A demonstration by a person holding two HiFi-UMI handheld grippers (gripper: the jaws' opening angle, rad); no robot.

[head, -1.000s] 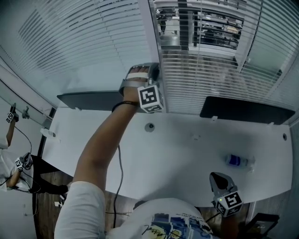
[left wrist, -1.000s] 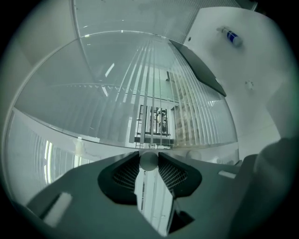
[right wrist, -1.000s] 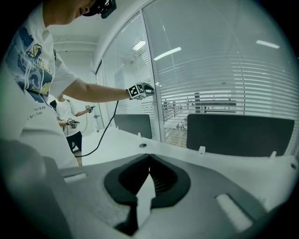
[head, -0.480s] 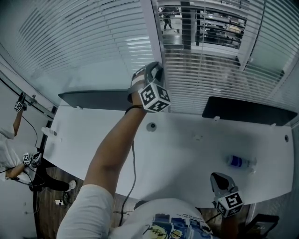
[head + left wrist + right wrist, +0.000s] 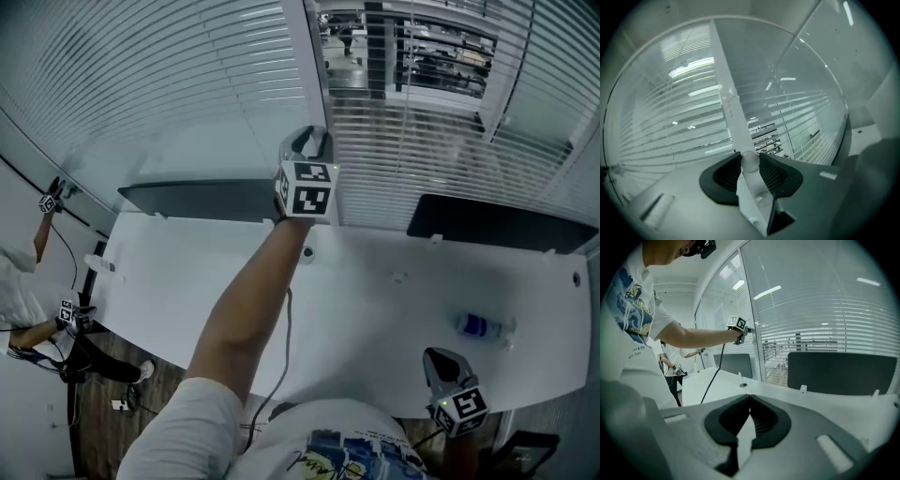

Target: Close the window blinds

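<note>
White slatted blinds [image 5: 169, 84] hang over the glass at the left, and more blinds [image 5: 412, 159] at the right of a white window post [image 5: 305, 75]. My left gripper [image 5: 309, 142] is raised at that post, its marker cube facing the head camera. In the left gripper view the jaws [image 5: 750, 158] are shut on the pale tilt wand [image 5: 731, 112], which runs up between the pads against the slats. My right gripper [image 5: 441, 361] rests low over the desk's near edge; its fingertips [image 5: 750, 397] meet with nothing between them.
A white desk [image 5: 375, 281] runs below the window with two dark screens [image 5: 197, 199] [image 5: 497, 223] along its far edge. A small bottle [image 5: 478, 324] lies at the right. A cable hangs from my left arm. Another person [image 5: 28, 319] stands at the far left.
My left wrist has rolled around the wand, turning the marker cube to face the camera, and the hand has shifted slightly right. The right gripper has not moved.
</note>
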